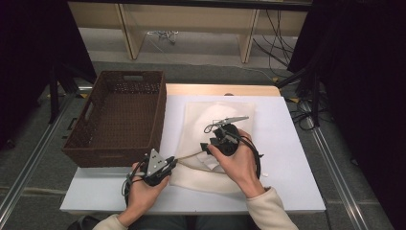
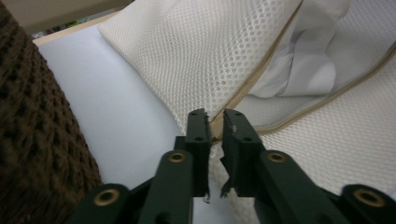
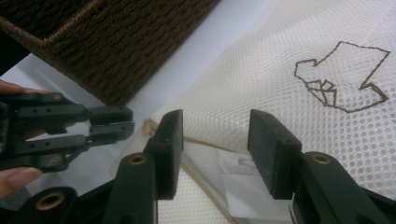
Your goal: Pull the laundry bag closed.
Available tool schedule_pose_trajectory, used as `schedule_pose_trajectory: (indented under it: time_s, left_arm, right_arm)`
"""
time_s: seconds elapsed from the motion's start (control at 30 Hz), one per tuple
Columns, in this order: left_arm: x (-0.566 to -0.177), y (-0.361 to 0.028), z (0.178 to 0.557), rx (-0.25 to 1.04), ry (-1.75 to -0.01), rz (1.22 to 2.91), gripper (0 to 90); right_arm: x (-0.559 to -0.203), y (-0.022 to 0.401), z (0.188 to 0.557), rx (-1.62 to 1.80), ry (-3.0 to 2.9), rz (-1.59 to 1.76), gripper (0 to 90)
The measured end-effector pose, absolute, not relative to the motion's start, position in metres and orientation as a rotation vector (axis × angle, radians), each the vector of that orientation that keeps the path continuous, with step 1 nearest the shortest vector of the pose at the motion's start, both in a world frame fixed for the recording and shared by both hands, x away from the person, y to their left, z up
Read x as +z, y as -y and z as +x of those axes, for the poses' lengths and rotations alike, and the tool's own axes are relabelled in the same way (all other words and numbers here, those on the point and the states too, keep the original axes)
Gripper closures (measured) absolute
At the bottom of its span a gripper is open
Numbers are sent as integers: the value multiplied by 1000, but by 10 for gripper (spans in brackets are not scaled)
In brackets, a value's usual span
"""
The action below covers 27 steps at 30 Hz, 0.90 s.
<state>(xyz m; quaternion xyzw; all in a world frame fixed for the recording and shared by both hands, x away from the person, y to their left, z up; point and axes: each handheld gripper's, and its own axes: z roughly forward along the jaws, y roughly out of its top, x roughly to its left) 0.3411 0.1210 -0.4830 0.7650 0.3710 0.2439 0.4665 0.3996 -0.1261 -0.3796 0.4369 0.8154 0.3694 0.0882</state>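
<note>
Mesh laundry bag flat on the white table, just right of the wicker basket. My left gripper is nearly closed on the zipper-end corner, my right gripper gapes wide over the unzipped edge, gripping nothing. I'd keep the left anchored and the seam taut. Long axis runs away from me, opening faces me

The brown woven basket walls off the left of the frame, just beside the mesh bag. Bare table lies open at right and along the lower edge.
</note>
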Motion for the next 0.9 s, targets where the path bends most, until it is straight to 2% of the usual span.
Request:
schedule_pose_trajectory:
  time_s: [0.1,0.3,0.47,0.6,0.83,0.9]
  left_arm:
    - [-484,-127,338,558,-936,1851,679]
    - [-488,-128,329,496,-875,1897,449]
    - [-489,-124,326,486,-845,1922,336]
    - [-491,-123,326,456,-824,1948,287]
    - [-492,-118,324,415,-821,1961,258]
    - [-491,-120,325,438,-801,1975,254]
  right_arm:
    - [-382,124,400,1098,-2437,1305,571]
    - [-386,116,399,1092,-2459,1290,585]
    - [-390,107,398,1071,-2489,1337,602]
    - [-395,99,398,1057,-2502,1324,631]
    - [-403,90,399,1051,-2522,1290,633]
    - [-405,85,398,1039,-2532,1321,632]
